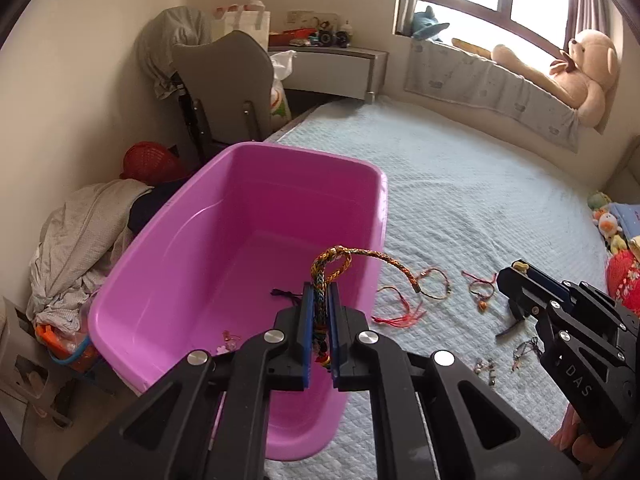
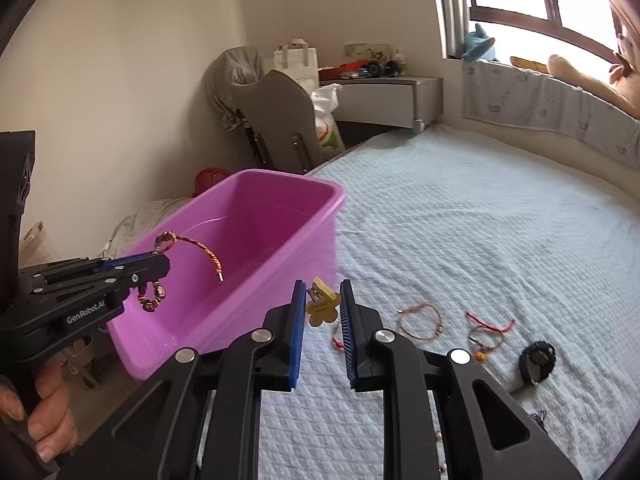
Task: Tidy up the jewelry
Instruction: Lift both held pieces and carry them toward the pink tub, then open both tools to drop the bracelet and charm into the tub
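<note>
The bed (image 2: 480, 216), spread with a pale blue quilted cover, fills the right and middle of both views and runs back to a window ledge where a large cream teddy bear (image 1: 580, 68) lies. A pink plastic tub (image 1: 240, 240) stands at the bed's left edge, open, with a few small trinkets (image 1: 230, 338) on its floor near the front wall. Behind it are a grey chair (image 1: 224, 88) and a heap of laundry (image 1: 80, 232).

The left gripper (image 1: 321, 304) hangs over the tub, its blue-padded fingers clamped together on a braided multicoloured bracelet (image 1: 332, 264). The braid loops up above the fingertips and one stiff end arcs out to the right, past the tub's rim. In the right wrist view a beaded loop (image 2: 152, 298) dangles below the same fingers.

The right gripper (image 2: 322, 312) is over the bed, just right of the tub's near corner. Its fingers stand somewhat apart, and a small yellow clip with a gold flower-shaped tag (image 2: 323, 306) sits between the tips; whether the pads actually press on it cannot be told from either view.

Loose on the cover, well clear of both grippers, lie a thin red cord bracelet (image 2: 420, 320), a red string bracelet with a small orange charm (image 2: 486, 330), a red tasselled cord (image 1: 400, 314), a round black piece (image 2: 538, 360), and a few tiny bits (image 1: 486, 366) near the bed's front edge.
</note>
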`<state>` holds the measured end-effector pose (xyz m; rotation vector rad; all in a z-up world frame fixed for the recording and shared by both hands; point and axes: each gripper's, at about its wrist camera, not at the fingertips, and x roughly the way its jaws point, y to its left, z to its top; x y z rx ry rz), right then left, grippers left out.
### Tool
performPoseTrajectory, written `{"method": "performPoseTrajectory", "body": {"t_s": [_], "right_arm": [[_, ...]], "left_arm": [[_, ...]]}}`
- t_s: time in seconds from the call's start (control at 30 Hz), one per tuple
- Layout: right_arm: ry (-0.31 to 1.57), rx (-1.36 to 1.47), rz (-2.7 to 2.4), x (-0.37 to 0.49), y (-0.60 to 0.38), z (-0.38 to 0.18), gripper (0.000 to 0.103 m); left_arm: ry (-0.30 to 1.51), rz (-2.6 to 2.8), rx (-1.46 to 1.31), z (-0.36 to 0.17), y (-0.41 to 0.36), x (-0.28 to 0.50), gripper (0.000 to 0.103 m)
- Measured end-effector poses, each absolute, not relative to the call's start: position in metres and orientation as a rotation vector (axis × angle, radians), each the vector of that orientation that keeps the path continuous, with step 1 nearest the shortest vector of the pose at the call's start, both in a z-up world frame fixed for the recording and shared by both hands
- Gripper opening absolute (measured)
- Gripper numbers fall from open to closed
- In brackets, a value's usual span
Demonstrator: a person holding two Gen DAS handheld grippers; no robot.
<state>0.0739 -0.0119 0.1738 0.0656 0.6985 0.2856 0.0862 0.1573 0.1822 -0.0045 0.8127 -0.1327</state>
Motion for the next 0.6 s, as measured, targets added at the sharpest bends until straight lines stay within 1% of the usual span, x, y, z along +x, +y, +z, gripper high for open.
{"method": "performPoseTrajectory", "body": {"t_s": [0.23,0.4,0.6], "right_arm": [[0.750,0.029,0.411,0.120,0.055,0.178,0.017],[0.826,-0.019,0.471,0.151,0.097,0.165,0.017],[0.941,-0.077,0.482,0.180,0.124,0.139,0.017]], "left_arm": [[0.859,-0.015,-0.031,0.169,0.212,0.111,0.007],[0.921,0.045,-0.060,0.151,0.240,0.128,0.007],[0.994,0.093,-0.074,0.129,0.253,0.149,0.007]]}}
